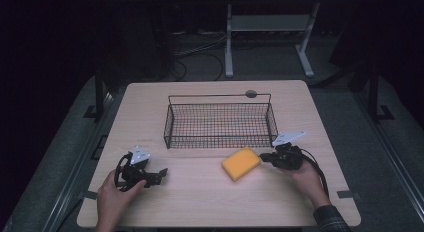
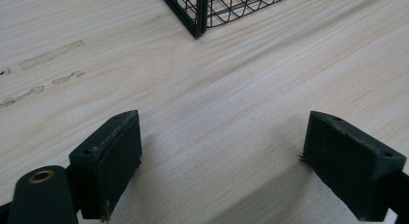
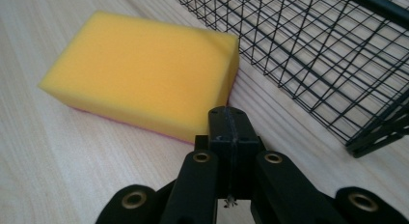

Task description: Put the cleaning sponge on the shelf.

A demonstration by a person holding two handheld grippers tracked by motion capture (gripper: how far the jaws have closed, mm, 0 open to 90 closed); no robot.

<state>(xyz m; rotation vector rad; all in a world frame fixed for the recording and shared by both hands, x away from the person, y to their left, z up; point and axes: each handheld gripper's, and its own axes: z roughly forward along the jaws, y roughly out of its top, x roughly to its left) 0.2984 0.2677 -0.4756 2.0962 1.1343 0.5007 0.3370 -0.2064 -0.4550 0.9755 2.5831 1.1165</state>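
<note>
Yellow sponge (image 1: 241,163) lies flat on the table (image 1: 200,202), just before the right gripper (image 1: 264,157), whose jaws are pressed together, holding nothing. Left gripper (image 1: 161,174) gapes wide. Beyond, the wire basket (image 1: 220,123) holds nothing.

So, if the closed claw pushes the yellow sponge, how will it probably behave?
The yellow sponge looks like soft foam, so it probably dents before it moves. It seems light for its size and should slide on the smooth table. Lying flat on its broad face, it will hardly roll or tip. The right claw is shut just beside it.
</note>
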